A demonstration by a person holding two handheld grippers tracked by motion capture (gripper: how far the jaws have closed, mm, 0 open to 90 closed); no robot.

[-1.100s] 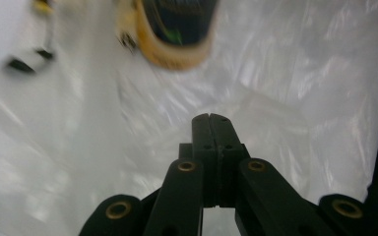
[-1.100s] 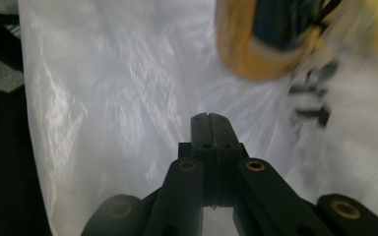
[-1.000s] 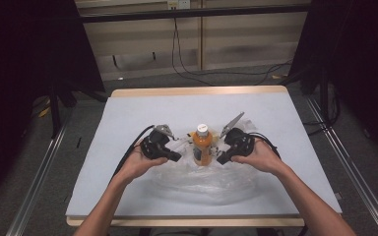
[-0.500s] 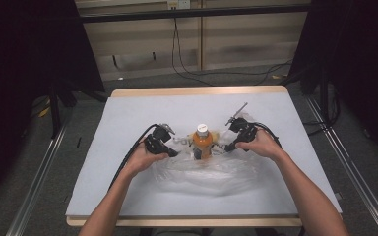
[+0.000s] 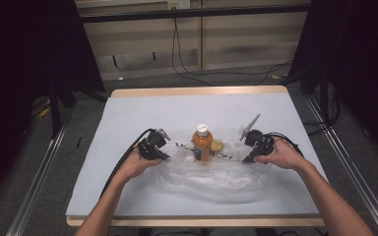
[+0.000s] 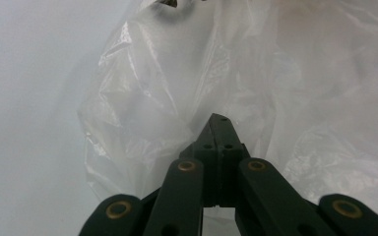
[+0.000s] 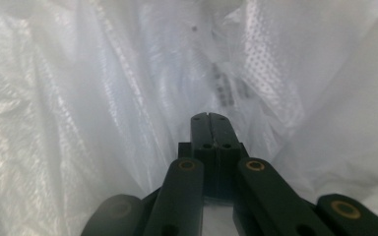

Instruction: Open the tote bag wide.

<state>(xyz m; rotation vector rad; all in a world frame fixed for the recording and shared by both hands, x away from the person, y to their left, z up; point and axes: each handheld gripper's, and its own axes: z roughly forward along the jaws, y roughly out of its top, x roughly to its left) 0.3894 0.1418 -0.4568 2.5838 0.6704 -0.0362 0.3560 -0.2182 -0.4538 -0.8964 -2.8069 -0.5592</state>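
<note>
An orange bottle (image 5: 202,144) with a white cap stands upright at the table's middle, at the far edge of a clear plastic bag (image 5: 211,174) that lies spread toward the near edge. My left gripper (image 5: 164,157) is at the bag's left rim, left of the bottle. Its jaws are shut on the crumpled film (image 6: 152,88), as the left gripper (image 6: 220,120) shows in its own view. My right gripper (image 5: 246,159) is at the bag's right rim, right of the bottle. The right gripper (image 7: 209,118) is likewise shut, with bag film (image 7: 103,73) folding in around it.
The white table top (image 5: 142,108) has a wooden rim at its far and near edges. A small yellowish thing (image 5: 217,145) lies just right of the bottle. Cables trail from both grippers. Dark stands and floor cables sit beyond the table.
Both hands have moved apart and lower, the right one farther to the right. The bag's rim is drawn wider on either side of the bottle, which has stayed upright.
</note>
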